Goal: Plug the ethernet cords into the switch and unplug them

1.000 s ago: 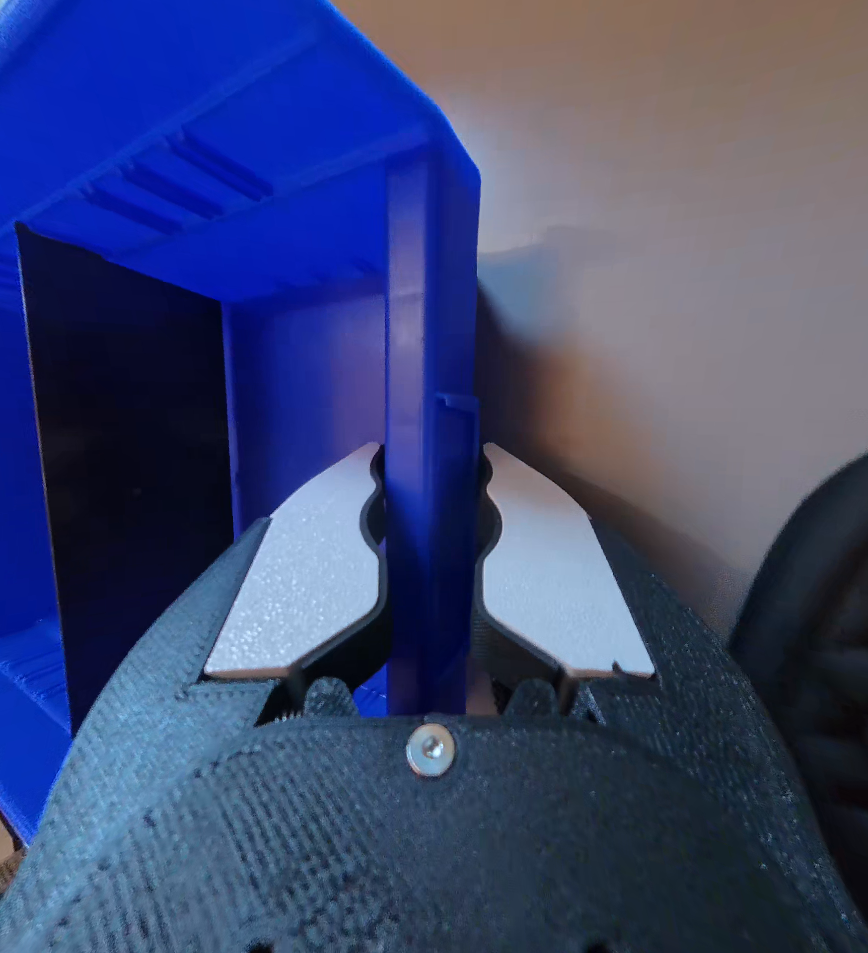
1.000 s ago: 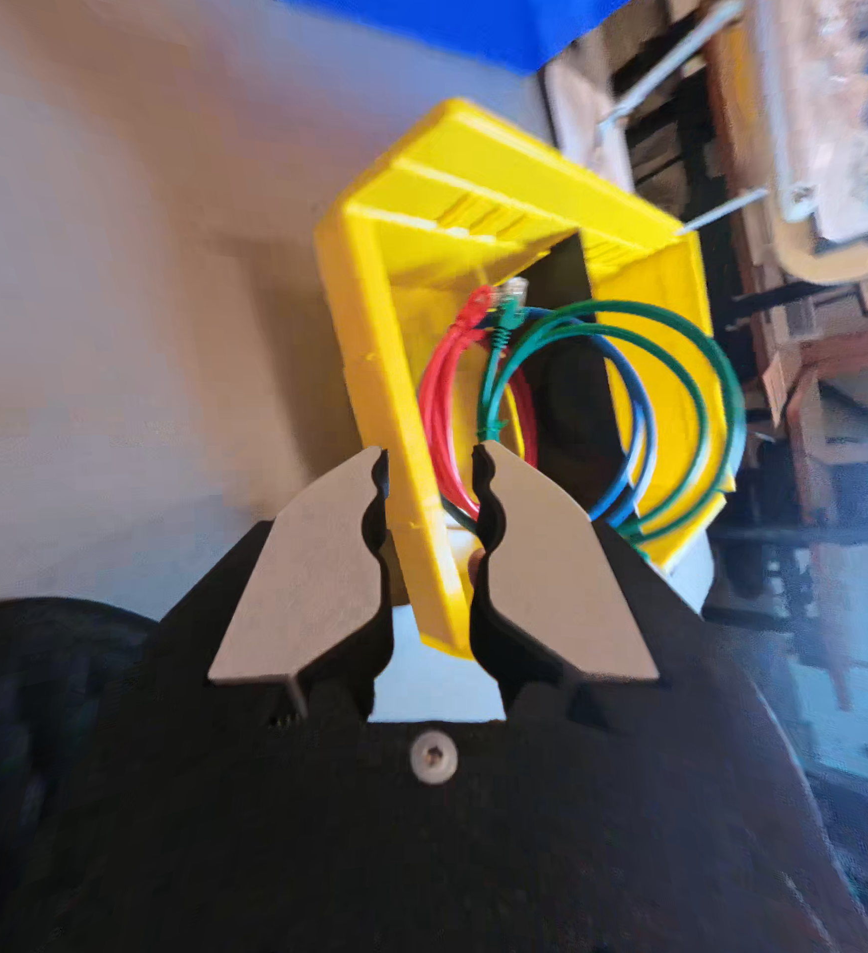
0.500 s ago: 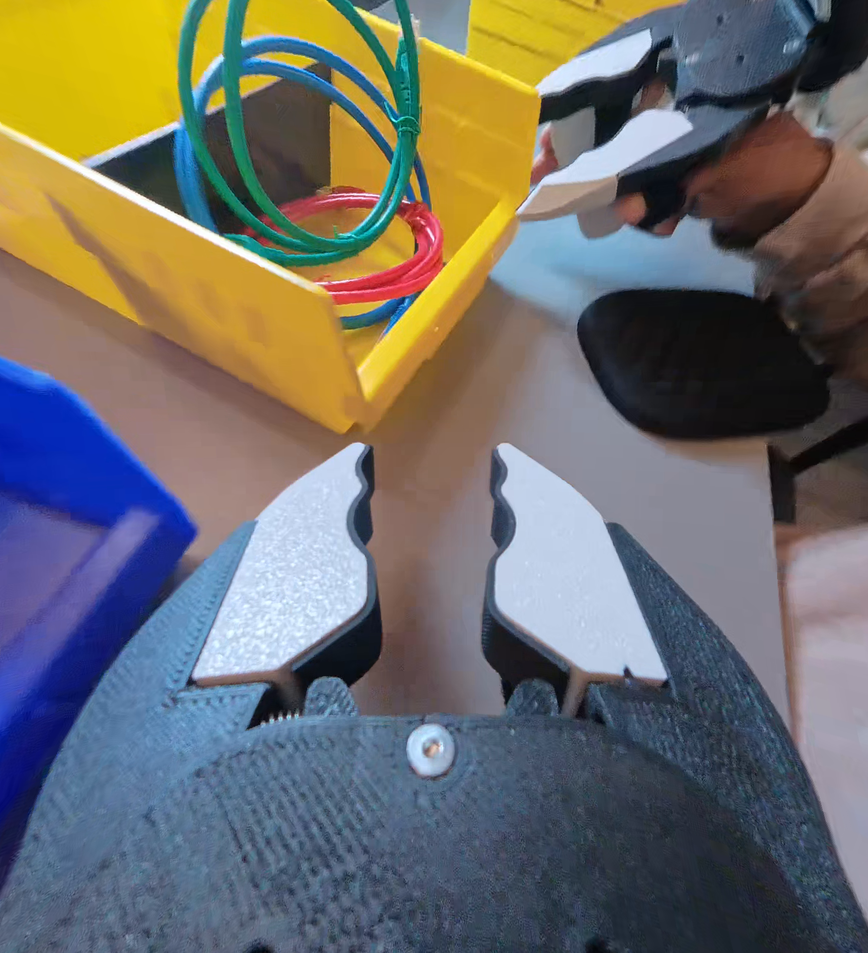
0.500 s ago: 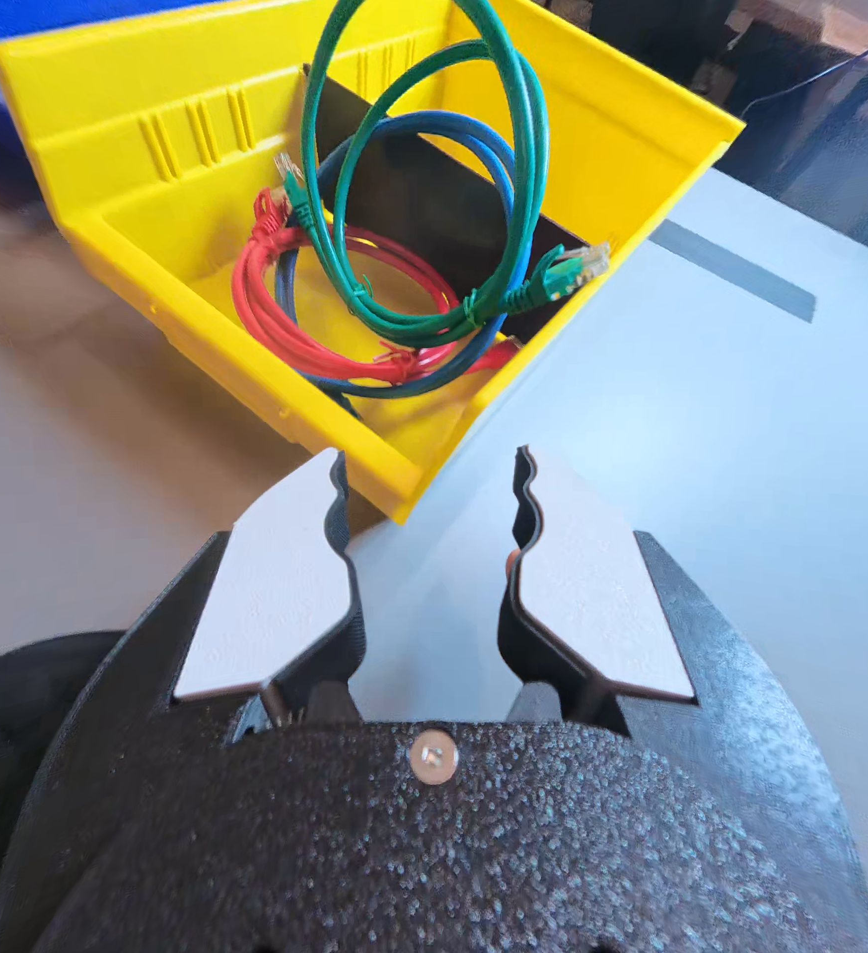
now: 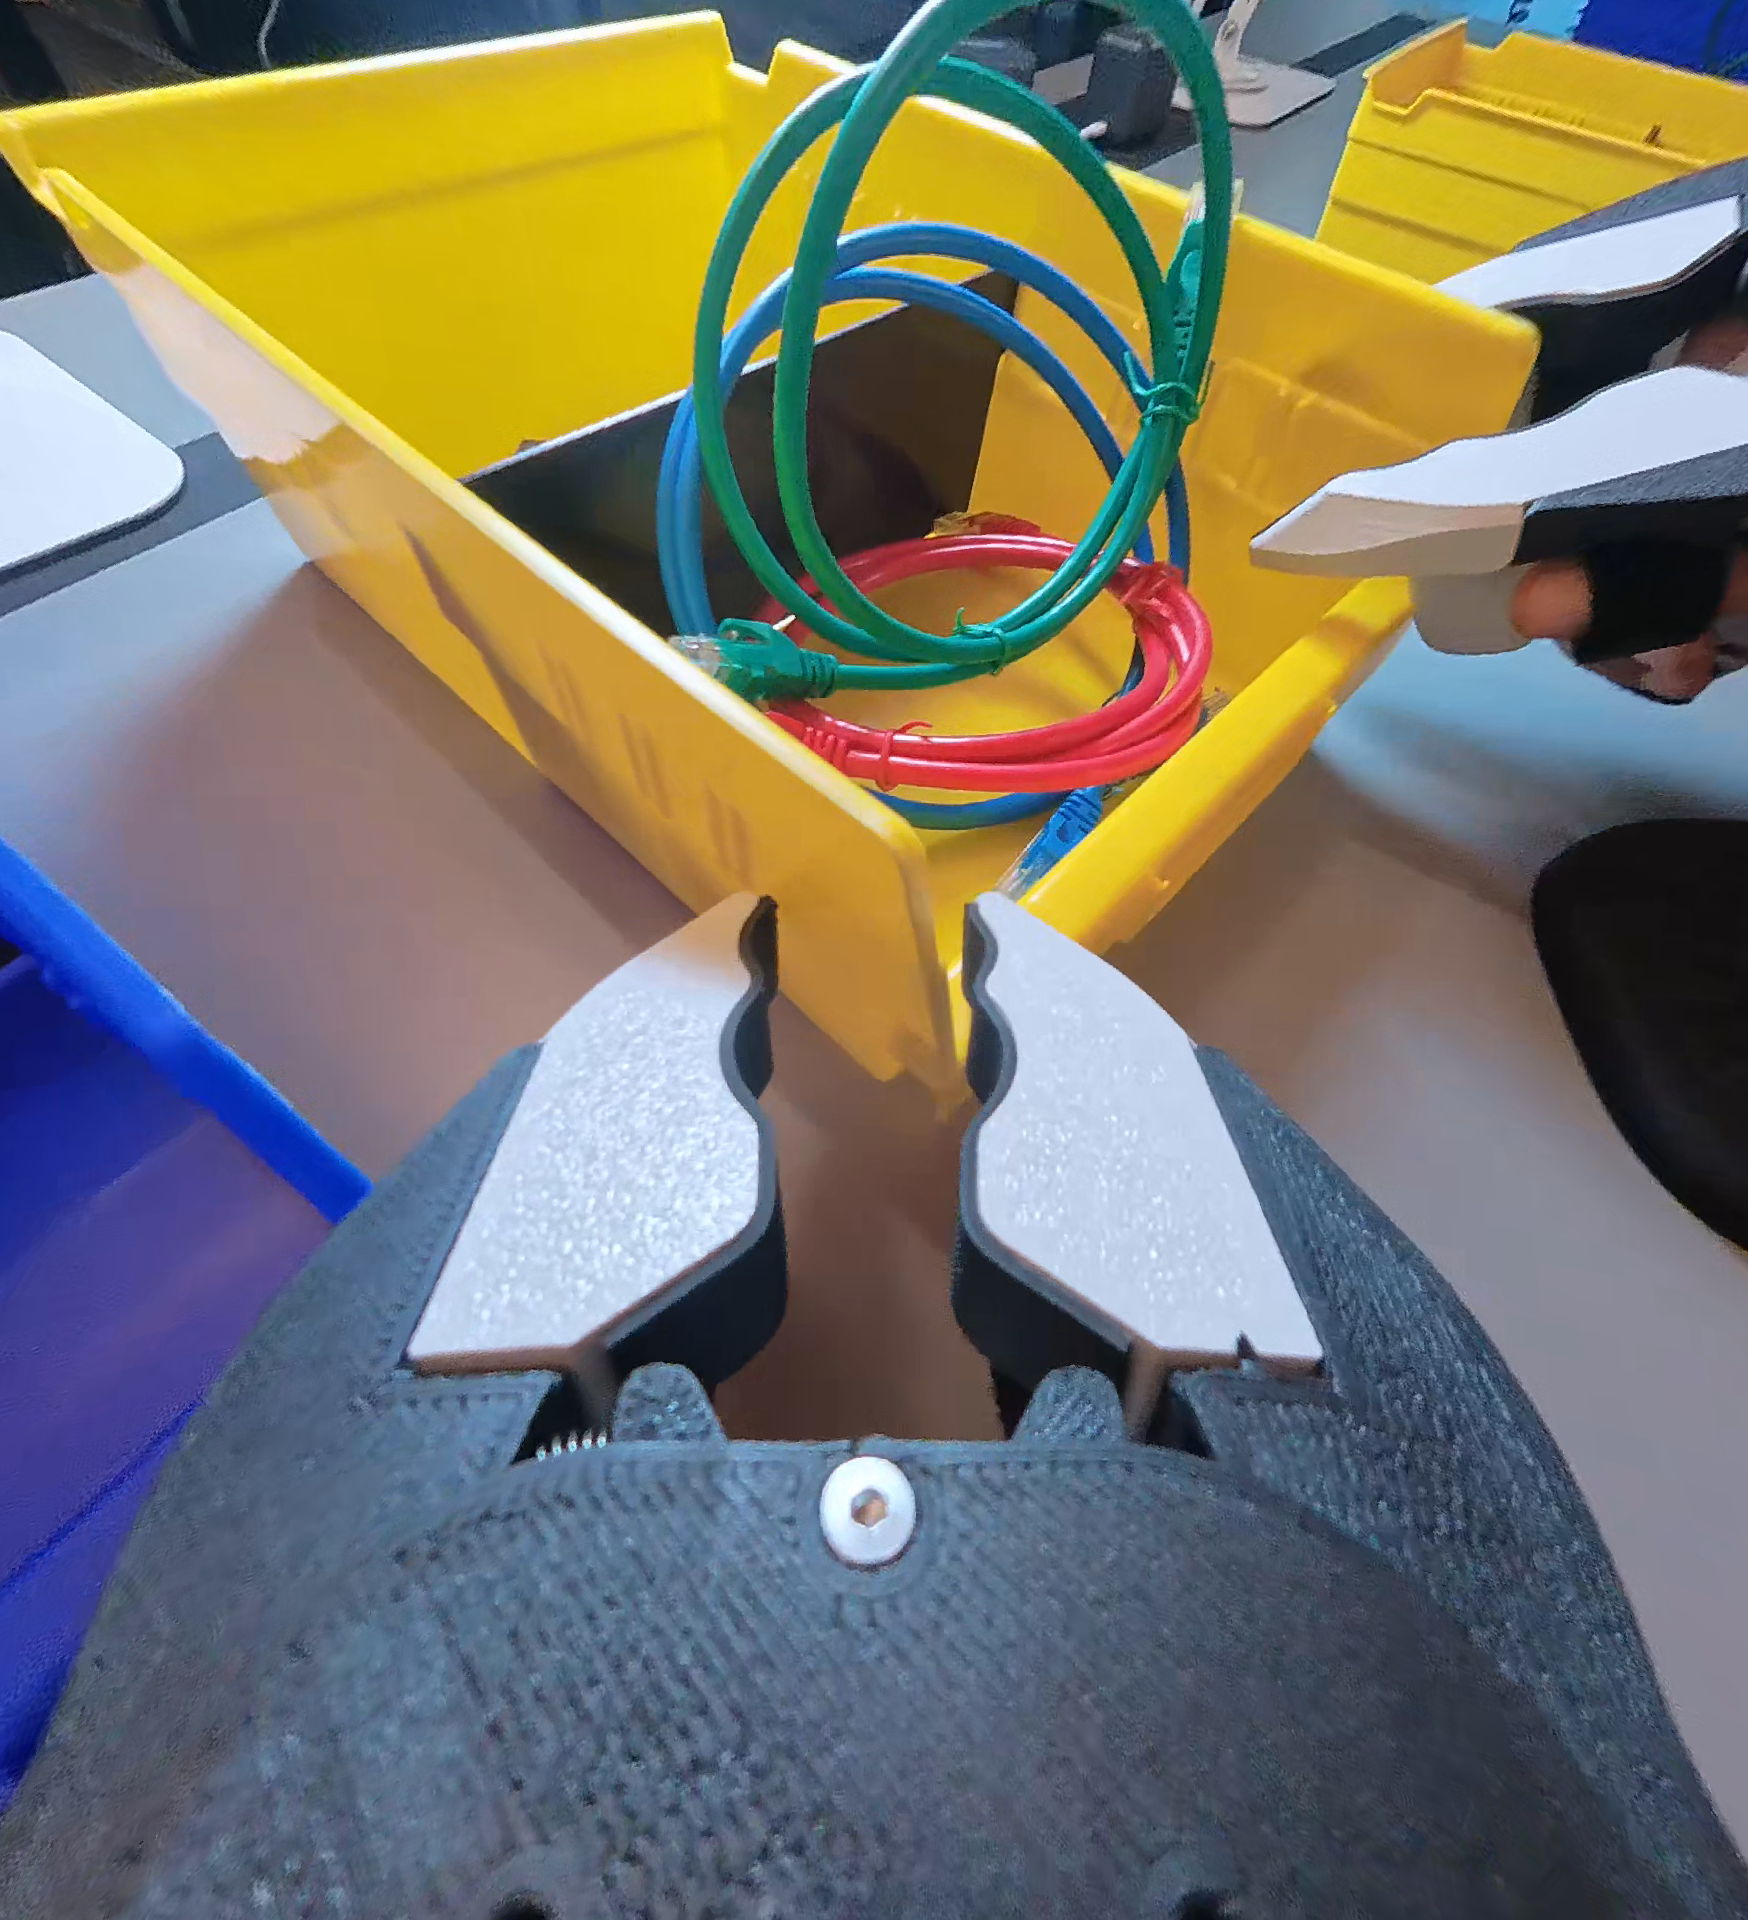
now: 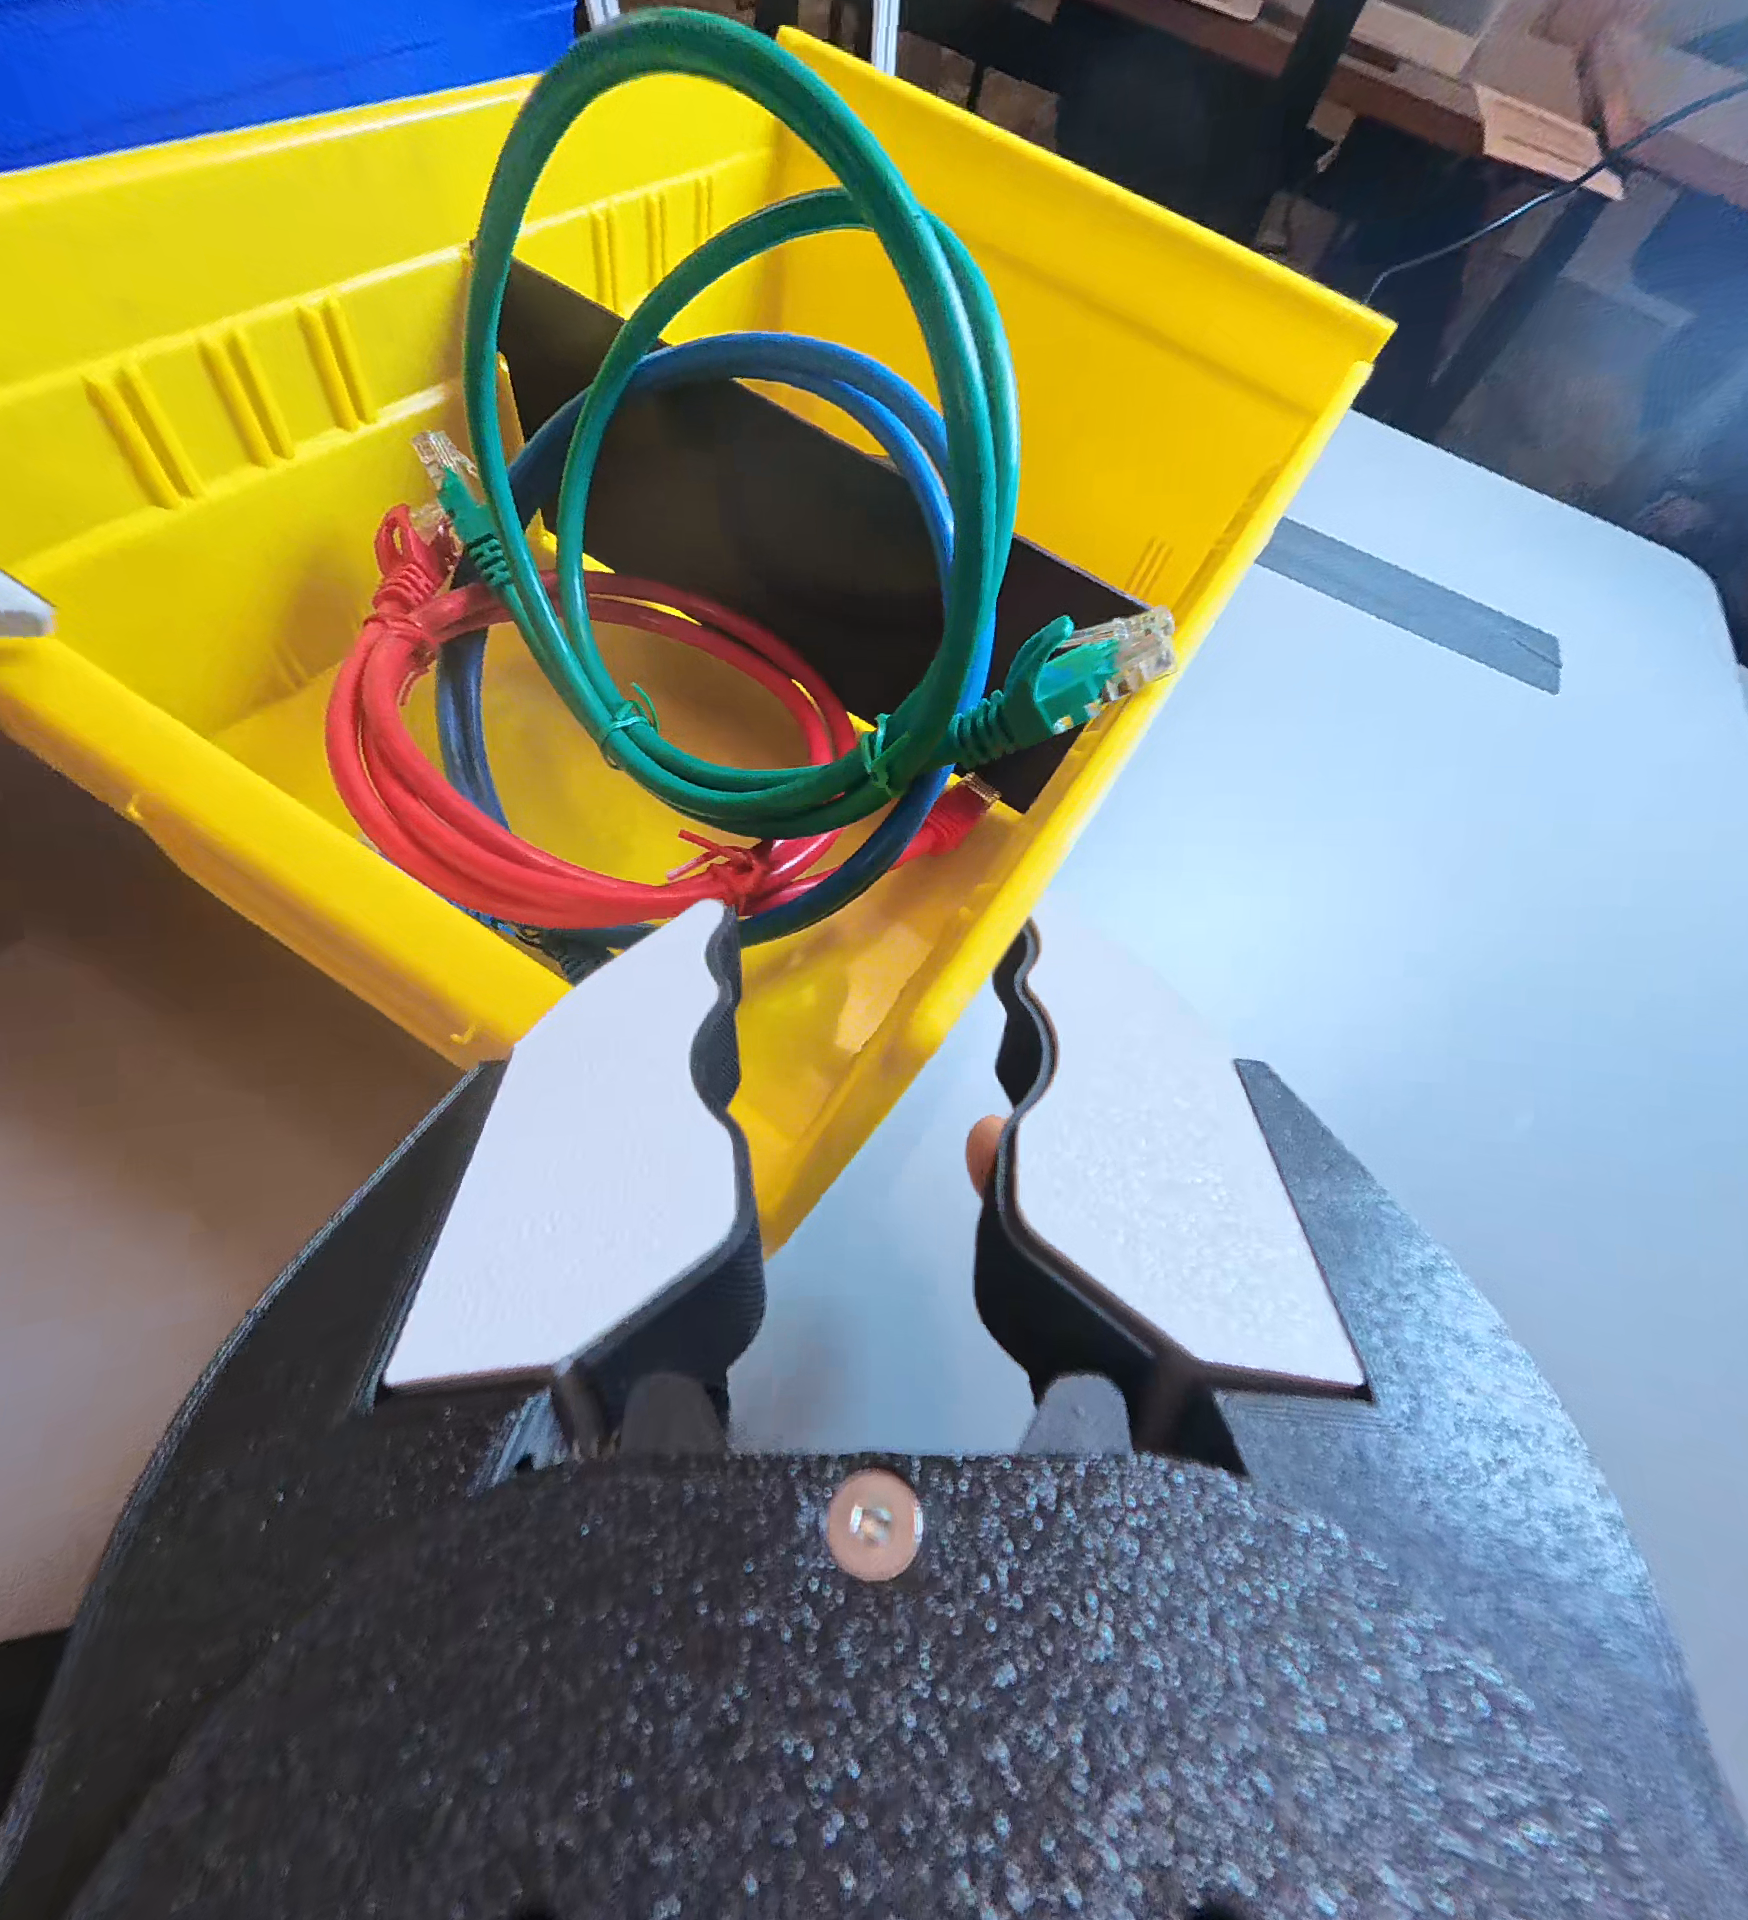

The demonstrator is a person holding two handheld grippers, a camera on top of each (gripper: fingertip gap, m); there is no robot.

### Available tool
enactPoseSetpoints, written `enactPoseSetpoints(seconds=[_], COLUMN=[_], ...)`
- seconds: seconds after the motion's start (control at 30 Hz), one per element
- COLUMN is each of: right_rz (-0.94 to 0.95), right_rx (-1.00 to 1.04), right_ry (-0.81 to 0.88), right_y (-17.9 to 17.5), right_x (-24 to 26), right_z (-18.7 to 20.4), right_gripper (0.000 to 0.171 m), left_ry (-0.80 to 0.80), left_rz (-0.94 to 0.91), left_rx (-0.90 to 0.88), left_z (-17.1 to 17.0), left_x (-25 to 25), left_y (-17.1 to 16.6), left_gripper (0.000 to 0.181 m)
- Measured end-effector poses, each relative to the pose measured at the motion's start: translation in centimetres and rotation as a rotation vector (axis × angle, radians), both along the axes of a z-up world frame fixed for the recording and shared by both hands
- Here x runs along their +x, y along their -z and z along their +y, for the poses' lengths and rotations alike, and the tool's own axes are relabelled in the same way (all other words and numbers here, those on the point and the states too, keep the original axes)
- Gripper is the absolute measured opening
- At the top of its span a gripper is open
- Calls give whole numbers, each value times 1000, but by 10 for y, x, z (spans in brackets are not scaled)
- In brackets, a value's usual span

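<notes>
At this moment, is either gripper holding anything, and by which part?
Nothing is held. The left gripper is open beside a corner of the yellow bin; the right gripper is open at another corner. The coiled cords lie untouched inside.

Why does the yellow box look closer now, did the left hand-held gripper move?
Yes. The left hand-held gripper moved forward toward the yellow bin; its tips now reach the bin's near corner.
</notes>
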State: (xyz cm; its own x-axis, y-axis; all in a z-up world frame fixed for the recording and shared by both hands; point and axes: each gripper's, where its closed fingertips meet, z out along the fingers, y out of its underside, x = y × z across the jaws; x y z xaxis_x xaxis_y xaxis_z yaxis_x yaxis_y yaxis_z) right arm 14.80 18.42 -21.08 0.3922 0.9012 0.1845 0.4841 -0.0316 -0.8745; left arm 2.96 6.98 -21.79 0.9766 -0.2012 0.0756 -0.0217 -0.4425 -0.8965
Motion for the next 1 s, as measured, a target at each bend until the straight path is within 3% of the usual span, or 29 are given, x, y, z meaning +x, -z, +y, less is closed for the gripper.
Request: enactPoseSetpoints(seconds=[0.33, 0.5, 0.63, 0.73, 1.0], right_rz=[2, 50, 120, 152, 262], right_rx=[2, 49, 138, 269, 320], right_ry=[46, 27, 18, 8, -187], right_y=[-3, -30, -69, -109, -165], right_x=[15, 46, 67, 72, 21], right_z=[-4, -42, -90, -122, -207], right_gripper=[31, 29, 29, 18, 17], left_ry=[-3, 95, 115, 93, -76], left_rz=[208, 270, 315, 353, 576], left_rx=[3, 39, 112, 178, 311], left_z=[5, -22, -56, -89, -200], left_x=[0, 24, 36, 37, -6], left_y=[4, -12, -45, -77, -153], left_gripper=[26, 23, 21, 20, 20])
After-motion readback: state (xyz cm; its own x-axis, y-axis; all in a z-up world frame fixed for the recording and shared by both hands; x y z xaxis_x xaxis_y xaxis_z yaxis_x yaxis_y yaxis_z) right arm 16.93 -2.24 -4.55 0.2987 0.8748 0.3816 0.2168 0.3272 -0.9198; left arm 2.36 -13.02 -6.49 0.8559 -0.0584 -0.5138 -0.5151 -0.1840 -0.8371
